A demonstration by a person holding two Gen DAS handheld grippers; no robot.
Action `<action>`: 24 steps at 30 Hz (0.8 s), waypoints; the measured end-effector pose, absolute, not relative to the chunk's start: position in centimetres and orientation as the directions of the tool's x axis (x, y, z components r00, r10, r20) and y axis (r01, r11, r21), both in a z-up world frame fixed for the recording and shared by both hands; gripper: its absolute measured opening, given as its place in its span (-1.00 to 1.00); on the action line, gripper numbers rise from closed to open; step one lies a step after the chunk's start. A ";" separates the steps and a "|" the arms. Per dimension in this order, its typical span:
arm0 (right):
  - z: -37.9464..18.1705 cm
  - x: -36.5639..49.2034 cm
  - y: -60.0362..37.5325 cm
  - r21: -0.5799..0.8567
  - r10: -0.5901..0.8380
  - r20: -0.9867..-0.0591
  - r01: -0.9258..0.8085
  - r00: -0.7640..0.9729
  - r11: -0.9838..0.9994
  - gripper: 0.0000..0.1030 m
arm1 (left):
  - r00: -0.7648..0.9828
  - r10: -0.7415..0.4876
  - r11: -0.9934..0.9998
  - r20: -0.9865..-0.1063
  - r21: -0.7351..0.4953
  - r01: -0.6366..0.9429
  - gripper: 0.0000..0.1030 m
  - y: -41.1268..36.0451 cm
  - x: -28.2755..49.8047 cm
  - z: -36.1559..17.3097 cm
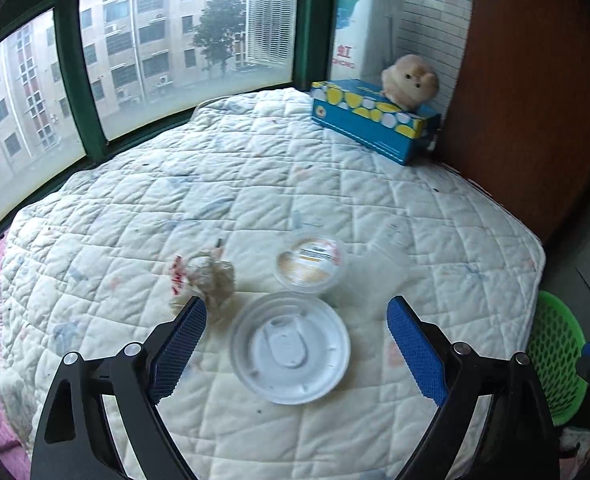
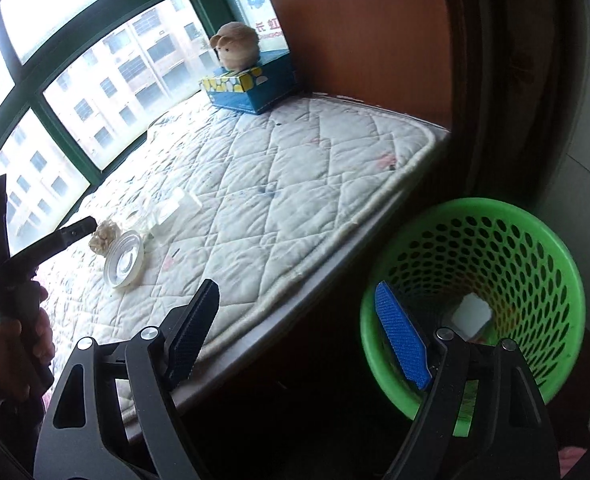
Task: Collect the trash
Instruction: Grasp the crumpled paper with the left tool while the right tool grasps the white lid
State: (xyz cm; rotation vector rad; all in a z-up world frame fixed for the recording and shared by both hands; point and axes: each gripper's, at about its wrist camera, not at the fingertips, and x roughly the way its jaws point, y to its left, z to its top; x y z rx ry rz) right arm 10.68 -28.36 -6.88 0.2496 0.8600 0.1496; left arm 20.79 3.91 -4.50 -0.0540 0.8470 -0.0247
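The left claw (image 1: 297, 350) hangs spread wide over the white plastic lid (image 1: 290, 347) near the mattress (image 1: 255, 168) edge, light, stiff and probably slippery, best pinched at its rim, while the right claw (image 2: 297, 332) gapes empty above the green basket (image 2: 535, 216).

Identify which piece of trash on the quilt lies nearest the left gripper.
The white round lid, lying flat between the left gripper's open fingers; the labelled tub and crumpled wrapper lie farther away.
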 end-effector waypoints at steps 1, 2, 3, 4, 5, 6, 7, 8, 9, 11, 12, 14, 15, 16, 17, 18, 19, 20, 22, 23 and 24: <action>-6.8 10.9 -27.8 0.274 0.236 -0.730 -0.042 0.641 0.961 0.56 | 0.659 -0.025 0.999 -0.751 -0.050 -0.020 0.73 4.8 21.2 -4.8; -6.8 11.2 -27.2 0.271 0.243 -0.731 -0.055 0.637 0.961 0.56 | 0.655 -0.008 0.998 -0.755 -0.045 -0.039 0.73 5.7 21.6 -5.1; -6.8 11.5 -26.6 0.269 0.250 -0.732 -0.068 0.633 0.961 0.56 | 0.649 0.004 0.998 -0.761 -0.042 -0.055 0.73 6.5 22.1 -5.5; -6.8 11.8 -26.0 0.266 0.256 -0.734 -0.081 0.629 0.961 0.56 | 0.639 0.011 0.997 -0.769 -0.042 -0.068 0.73 7.3 22.6 -6.0; -6.7 12.1 -25.5 0.263 0.262 -0.735 -0.093 0.625 0.960 0.56 | 0.630 0.015 0.996 -0.776 -0.045 -0.080 0.73 8.0 23.0 -6.4; -6.7 12.3 -24.9 0.260 0.267 -0.737 -0.105 0.621 0.960 0.56 | 0.622 0.016 0.995 -0.783 -0.049 -0.088 0.73 8.6 23.4 -6.9; -6.7 12.6 -24.3 0.258 0.273 -0.738 -0.116 0.617 0.959 0.56 | 0.614 0.013 0.994 -0.789 -0.055 -0.091 0.72 9.1 23.9 -7.4; -6.7 12.9 -23.7 0.257 0.279 -0.740 -0.125 0.612 0.958 0.56 | 0.605 0.011 0.994 -0.796 -0.058 -0.095 0.67 9.5 24.4 -7.9; -6.8 13.2 -23.1 0.257 0.284 -0.742 -0.135 0.607 0.957 0.56 | 0.595 0.002 0.993 -0.804 -0.066 -0.093 0.62 9.9 24.8 -8.4; -6.9 13.6 -21.9 0.254 0.295 -0.745 -0.154 0.599 0.955 0.56 | 0.579 -0.021 0.992 -0.815 -0.087 -0.086 0.53 10.3 25.4 -9.2; -6.9 13.8 -21.3 0.252 0.300 -0.746 -0.165 0.594 0.953 0.56 | 0.572 -0.026 0.992 -0.820 -0.091 -0.086 0.50 10.5 25.7 -9.6; -7.0 14.2 -20.0 0.247 0.310 -0.749 -0.188 0.586 0.951 0.56 | 0.562 -0.047 0.990 -0.825 -0.113 -0.083 0.44 11.0 26.3 -10.3; -7.1 14.4 -19.3 0.239 0.311 -0.751 -0.199 0.582 0.950 0.56 | 0.557 -0.058 0.989 -0.829 -0.125 -0.083 0.40 11.1 26.6 -10.6; -7.2 14.5 -18.6 0.230 0.310 -0.754 -0.210 0.579 0.950 0.56 | 0.551 -0.070 0.987 -0.831 -0.139 -0.083 0.37 11.4 26.8 -11.0; -7.3 14.7 -17.9 0.224 0.313 -0.755 -0.223 0.576 0.949 0.56 | 0.547 -0.084 0.985 -0.833 -0.154 -0.083 0.31 11.7 26.9 -11.2; -7.4 14.8 -17.4 0.221 0.318 -0.756 -0.234 0.571 0.947 0.56 | 0.543 -0.100 0.982 -0.834 -0.170 -0.081 0.22 11.9 27.0 -11.5; -7.5 15.0 -16.8 0.220 0.323 -0.758 -0.244 0.567 0.944 0.56 | 0.541 -0.113 0.980 -0.833 -0.184 -0.079 0.16 12.3 27.0 -11.7; -7.6 15.2 -16.3 0.218 0.326 -0.759 -0.251 0.563 0.943 0.56 | 0.540 -0.123 0.978 -0.832 -0.194 -0.076 0.05 12.5 27.0 -11.9; -7.8 15.5 -15.2 0.217 0.334 -0.764 -0.267 0.552 0.939 0.56 | 0.542 -0.150 0.974 -0.827 -0.219 -0.065 -0.07 12.8 26.8 -12.0; -7.9 15.6 -14.7 0.218 0.339 -0.765 -0.275 0.547 0.936 0.56 | 0.546 -0.155 0.973 -0.824 -0.223 -0.060 -0.12 13.0 26.7 -11.9; -8.1 15.7 -14.1 0.217 0.344 -0.766 -0.285 0.543 0.934 0.56 | 0.549 -0.158 0.974 -0.821 -0.222 -0.052 -0.16 13.0 26.5 -11.8</action>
